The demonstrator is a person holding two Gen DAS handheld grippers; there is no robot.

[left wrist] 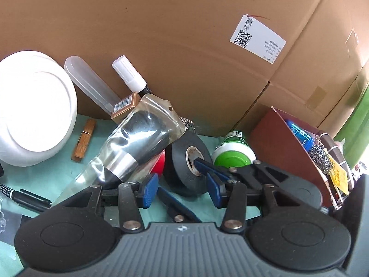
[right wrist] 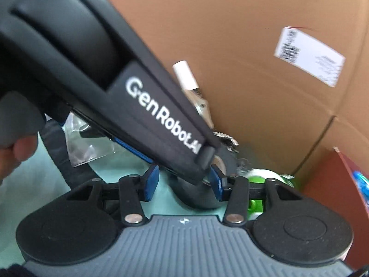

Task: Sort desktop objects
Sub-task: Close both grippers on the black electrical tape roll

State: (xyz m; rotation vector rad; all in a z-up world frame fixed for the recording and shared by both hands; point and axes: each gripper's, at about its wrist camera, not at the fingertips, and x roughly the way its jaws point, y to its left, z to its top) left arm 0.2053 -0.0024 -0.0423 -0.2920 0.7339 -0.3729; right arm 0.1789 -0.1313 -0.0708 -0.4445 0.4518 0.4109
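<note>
Black tape roll (left wrist: 184, 164) stood on edge on bench (left wrist: 57, 168), leaning against makeup brush (left wrist: 138, 136) | left tongs (left wrist: 182, 190) wide open, empty | right tongs (right wrist: 184, 185) open; one finger (left wrist: 201, 165) hooked through roll's core, probably for lifting toward red box (left wrist: 281, 133).

You see a black tape roll (left wrist: 184, 164), a red roll (left wrist: 159, 162) behind it, a green-and-white jar (left wrist: 233, 155), a white plate (left wrist: 34, 106), the tools' blue pads (left wrist: 151, 190), and a pale green tabletop (left wrist: 57, 170).
</note>
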